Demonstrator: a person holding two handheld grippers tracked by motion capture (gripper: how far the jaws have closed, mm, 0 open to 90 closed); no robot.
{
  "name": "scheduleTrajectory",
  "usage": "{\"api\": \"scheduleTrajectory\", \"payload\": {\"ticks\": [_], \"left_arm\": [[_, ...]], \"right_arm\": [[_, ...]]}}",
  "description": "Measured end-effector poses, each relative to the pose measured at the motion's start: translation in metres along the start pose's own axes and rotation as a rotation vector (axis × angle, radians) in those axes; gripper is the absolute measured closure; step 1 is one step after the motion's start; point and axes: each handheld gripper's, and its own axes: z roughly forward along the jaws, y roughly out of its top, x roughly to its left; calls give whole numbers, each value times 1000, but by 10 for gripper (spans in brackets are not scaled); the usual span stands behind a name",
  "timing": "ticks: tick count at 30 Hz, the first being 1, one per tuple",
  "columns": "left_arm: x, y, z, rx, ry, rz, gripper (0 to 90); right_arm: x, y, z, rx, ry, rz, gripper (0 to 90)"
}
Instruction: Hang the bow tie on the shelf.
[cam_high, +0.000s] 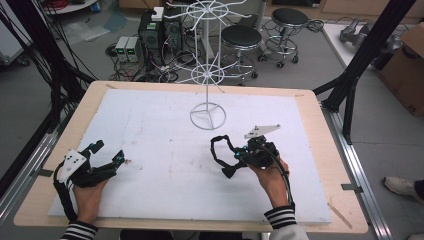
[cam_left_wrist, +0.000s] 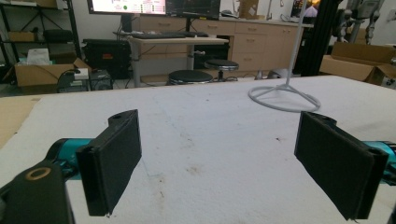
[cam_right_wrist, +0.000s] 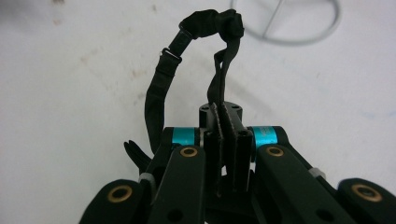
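Black strap (cam_right_wrist: 159, 88) pinched in right tongs (cam_right_wrist: 227, 154), lower end hidden.

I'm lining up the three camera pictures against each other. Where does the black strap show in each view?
High view: the black strap loops just right of centre, held by the right gripper.
Left gripper view: I see no strap there.
Right gripper view: it arches up from the shut jaws, upper centre.
Shared landmark: the white wire stand's ring base, just beyond the strap.
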Motion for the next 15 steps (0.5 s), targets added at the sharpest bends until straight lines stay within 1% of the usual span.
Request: {"api": "scheduleTrajectory", "payload": {"ticks": [1, 2, 3, 6, 9, 10, 11, 13, 14, 15], "left_arm": [[0, 0, 0, 0, 0, 0, 152], [0, 0, 0, 0, 0, 0, 152], [0, 0, 0, 0, 0, 0, 152], [0, 0, 0, 0, 0, 1, 152], [0, 0, 0, 2, 1, 5, 152], [0, 0, 0, 2, 0, 5, 152], [0, 0, 0, 2, -1, 6, 152], [0, 0, 0, 1, 1, 2, 152], [0, 0, 0, 0, 1, 1, 152], [0, 0, 0, 0, 1, 1, 152]], "right_arm": [[0, 1, -3, -33, -2, -5, 871], [2, 2, -7, -79, -11, -10, 871], [2, 2, -7, -79, -11, -10, 871], [3, 5, -12, -130, -37, -45, 871], [5, 7, -15, -155, -47, -46, 871], [5, 9, -17, -175, -49, -52, 871], [5, 9, -17, -175, -49, -52, 871], [6, 11, -19, -195, -53, -52, 871], [6, 13, -20, -214, -58, -58, 871], [6, 13, -20, -214, -58, -58, 871]]}}
